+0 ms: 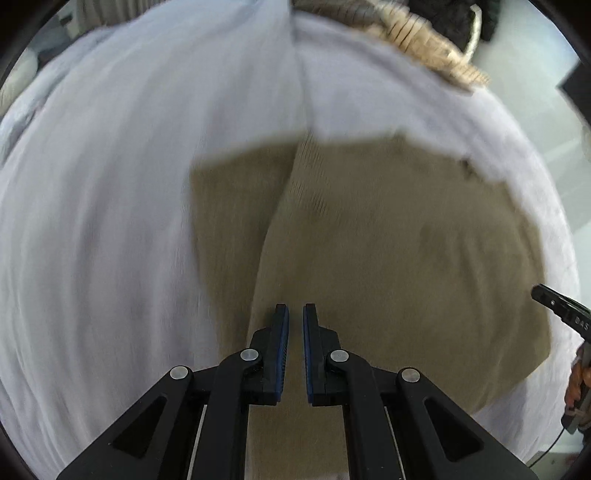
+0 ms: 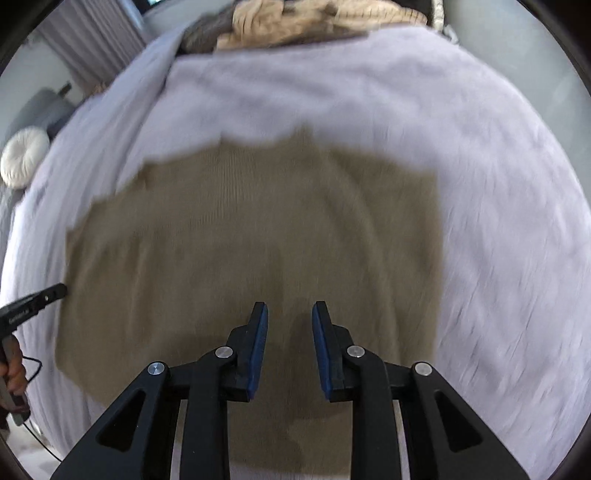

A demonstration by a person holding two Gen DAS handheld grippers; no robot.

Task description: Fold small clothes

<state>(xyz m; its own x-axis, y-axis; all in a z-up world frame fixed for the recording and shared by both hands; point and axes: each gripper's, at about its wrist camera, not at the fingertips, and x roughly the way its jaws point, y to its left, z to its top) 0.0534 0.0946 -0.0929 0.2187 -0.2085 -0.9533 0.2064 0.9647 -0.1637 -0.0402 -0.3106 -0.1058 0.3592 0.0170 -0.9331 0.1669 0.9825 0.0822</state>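
Observation:
A tan knitted garment [image 1: 406, 240] [image 2: 258, 229] lies spread flat on a pale lilac bed sheet [image 1: 110, 184] [image 2: 498, 203]. In the left wrist view a lengthwise crease runs up it from near my fingertips. My left gripper [image 1: 291, 306] points steeply down over the garment's left part, shut with nothing between the blue pads. My right gripper [image 2: 290, 304] hovers over the garment's near middle, its jaws partly open and empty. Each gripper's tip shows at the edge of the other view: the right gripper [image 1: 554, 301] and the left gripper [image 2: 44, 295]. Both views are motion-blurred.
A heap of beige and dark clothes [image 1: 417, 40] [image 2: 295, 22] sits at the sheet's far edge. A white round cushion [image 2: 24, 157] lies far left, with a grey curtain [image 2: 92, 44] behind it. A hand [image 2: 13, 365] holds the left gripper's handle.

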